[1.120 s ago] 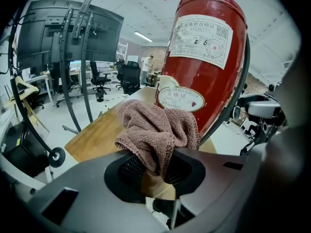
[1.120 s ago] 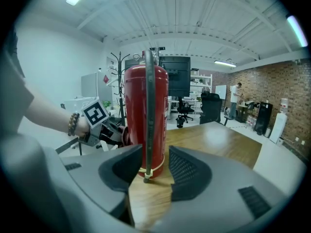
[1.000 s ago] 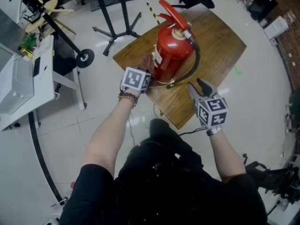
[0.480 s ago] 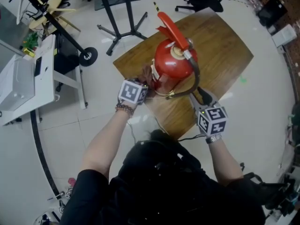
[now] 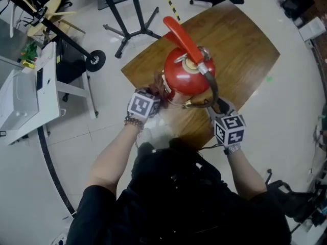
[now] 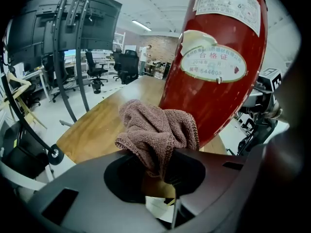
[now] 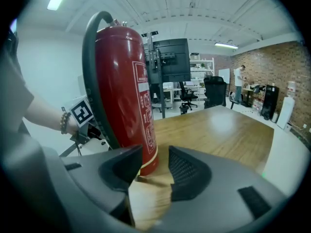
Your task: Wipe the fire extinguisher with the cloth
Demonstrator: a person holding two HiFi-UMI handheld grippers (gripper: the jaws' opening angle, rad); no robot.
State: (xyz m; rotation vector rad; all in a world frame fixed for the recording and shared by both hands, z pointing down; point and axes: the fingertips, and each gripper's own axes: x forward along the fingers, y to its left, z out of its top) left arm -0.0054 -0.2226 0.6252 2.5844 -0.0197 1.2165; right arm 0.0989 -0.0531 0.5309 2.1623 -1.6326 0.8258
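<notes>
A red fire extinguisher [image 5: 188,78] with a black hose stands upright on a wooden tabletop [image 5: 245,40]. My left gripper [image 5: 153,98] is shut on a bunched brown cloth [image 6: 158,132], which lies against the lower left side of the red cylinder [image 6: 218,67]. My right gripper [image 5: 219,106] stands open at the extinguisher's right, low near the table. In the right gripper view the base of the extinguisher [image 7: 126,96] shows just beyond the gap between the jaws, with nothing gripped.
A black stand with legs [image 5: 127,19] is on the floor behind the table. A white desk [image 5: 25,93] and a wheeled frame [image 5: 92,60] are at the left. Office chairs [image 7: 214,93] and a person [image 7: 239,84] stand far back in the room.
Both grippers have sunk lower along the extinguisher's sides; the left one keeps the cloth against it. The head view has shifted, looking more straight down on the extinguisher's top.
</notes>
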